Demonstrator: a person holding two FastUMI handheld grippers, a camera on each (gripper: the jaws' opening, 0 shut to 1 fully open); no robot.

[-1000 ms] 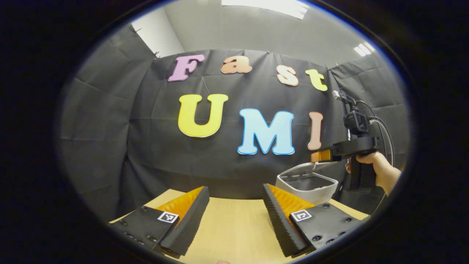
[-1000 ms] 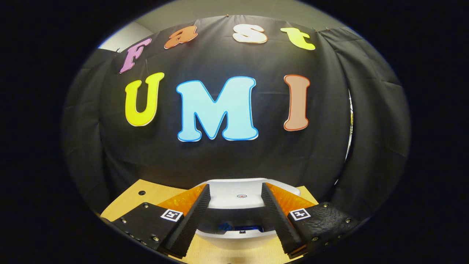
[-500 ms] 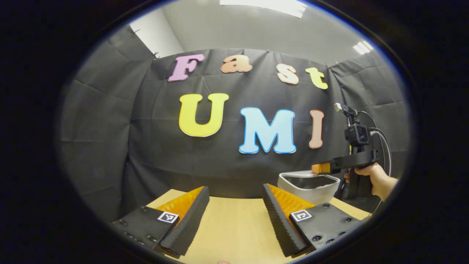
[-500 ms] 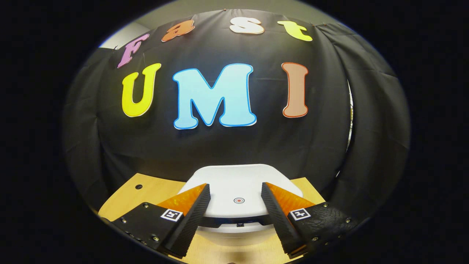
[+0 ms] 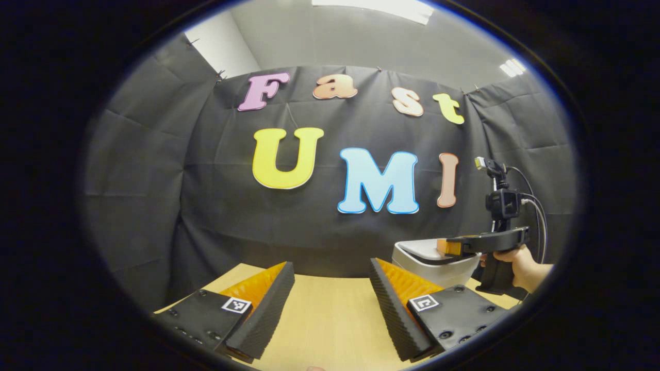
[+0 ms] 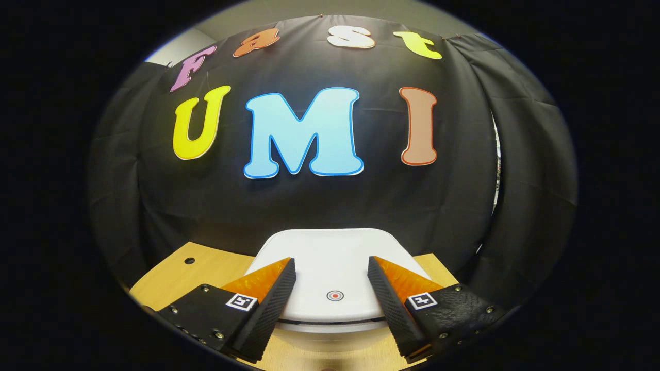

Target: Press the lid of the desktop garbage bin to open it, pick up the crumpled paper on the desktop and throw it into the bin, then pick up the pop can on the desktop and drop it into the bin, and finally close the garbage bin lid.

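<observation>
Since a second ago the lid (image 6: 330, 268) of the garbage bin (image 5: 435, 265) has come down from raised to lying flat, and the right gripper (image 6: 331, 288) has sunk with it, so the dark opening seen earlier under the lid's front edge has gone. In the right gripper view the white lid lies directly ahead of and below the fingers (image 6: 268, 304), which stand apart with nothing between them; the small red-ringed press mark (image 6: 335, 295) sits in the gap, close to the lid's near edge. The left gripper view shows that gripper, held by a hand (image 5: 518, 265), reaching in from the right with its fingertips over the lid's top, touching or just above it; I cannot tell which. The left gripper (image 5: 330, 309) hangs well apart over the bare tabletop (image 5: 330, 319), its fingers also spread and empty. The bin stands at the tabletop's far right, against the wall cloth. No crumpled paper or pop can is visible on the tabletop, so both are probably inside already, and the closing step looks almost done. What remains turns on one relation: the lid's front edge lies just under the right fingers, so a short downward press there should latch it, and the right hand is by far the nearer.
</observation>
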